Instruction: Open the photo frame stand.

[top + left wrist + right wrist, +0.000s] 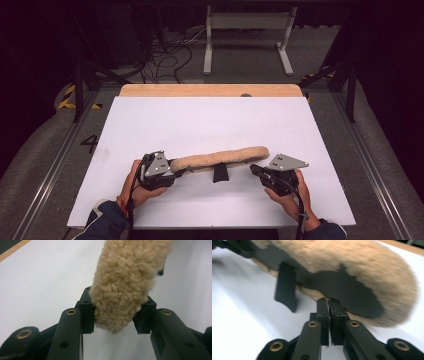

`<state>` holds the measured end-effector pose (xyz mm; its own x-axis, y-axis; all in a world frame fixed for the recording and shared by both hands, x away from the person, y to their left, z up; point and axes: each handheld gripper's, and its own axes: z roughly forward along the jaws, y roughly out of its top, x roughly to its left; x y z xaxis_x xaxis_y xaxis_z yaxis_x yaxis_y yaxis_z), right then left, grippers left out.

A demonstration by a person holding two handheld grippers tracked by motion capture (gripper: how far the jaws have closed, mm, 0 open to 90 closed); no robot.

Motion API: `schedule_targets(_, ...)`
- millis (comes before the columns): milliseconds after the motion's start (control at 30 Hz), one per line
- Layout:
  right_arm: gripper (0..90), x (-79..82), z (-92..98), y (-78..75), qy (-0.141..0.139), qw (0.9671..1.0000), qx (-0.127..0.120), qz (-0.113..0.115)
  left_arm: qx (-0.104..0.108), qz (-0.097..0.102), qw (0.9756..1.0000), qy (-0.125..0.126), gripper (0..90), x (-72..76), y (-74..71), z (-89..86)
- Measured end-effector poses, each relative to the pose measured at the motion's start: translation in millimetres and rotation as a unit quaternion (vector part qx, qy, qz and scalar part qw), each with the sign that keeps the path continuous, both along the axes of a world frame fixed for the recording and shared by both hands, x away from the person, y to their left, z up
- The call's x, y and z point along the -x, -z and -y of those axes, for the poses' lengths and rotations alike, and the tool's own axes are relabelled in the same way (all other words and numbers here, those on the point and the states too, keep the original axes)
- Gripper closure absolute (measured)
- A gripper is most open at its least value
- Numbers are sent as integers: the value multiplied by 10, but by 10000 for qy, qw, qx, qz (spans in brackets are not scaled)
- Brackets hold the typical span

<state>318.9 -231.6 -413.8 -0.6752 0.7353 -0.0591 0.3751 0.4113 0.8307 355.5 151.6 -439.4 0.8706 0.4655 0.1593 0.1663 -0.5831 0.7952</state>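
The fleece pad (220, 159) lies lengthwise across the white bench (210, 120), its right end slightly farther away; left gripper (172, 175) clamps its left end, right gripper (256, 170) jaws closed

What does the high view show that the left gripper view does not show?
High view alone: the person's two hands, the right gripper near the pad's other end, a black strap hanging under the middle, the wooden table edge and the floor behind.

Left gripper view alone: the curly pile close up, and the pad's rounded end pressed between the black jaws.

Both: the tan fleece pad, the left gripper closed on its end, and the white table top.
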Motion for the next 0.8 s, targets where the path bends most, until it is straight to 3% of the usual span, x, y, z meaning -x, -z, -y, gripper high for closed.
schedule_targets(100,900,-15,27,7,152,9998,87,81,-6,25,10000,-16,591,8,-1,4)
schedule_targets(300,900,-67,42,70,246,9997,83,-28,72,99,9999,-22,549,-7,-1,9)
schedule_targets(400,900,-82,60,71,332,9994,49,-6,195,158,9996,-130,452,-11,-12,15)
schedule_targets(533,900,-97,77,89,373,9993,25,-45,256,166,9995,-65,402,-11,-14,24)
schedule_targets(800,900,-144,93,125,498,9988,26,-20,346,201,9992,18,488,2,-20,34)
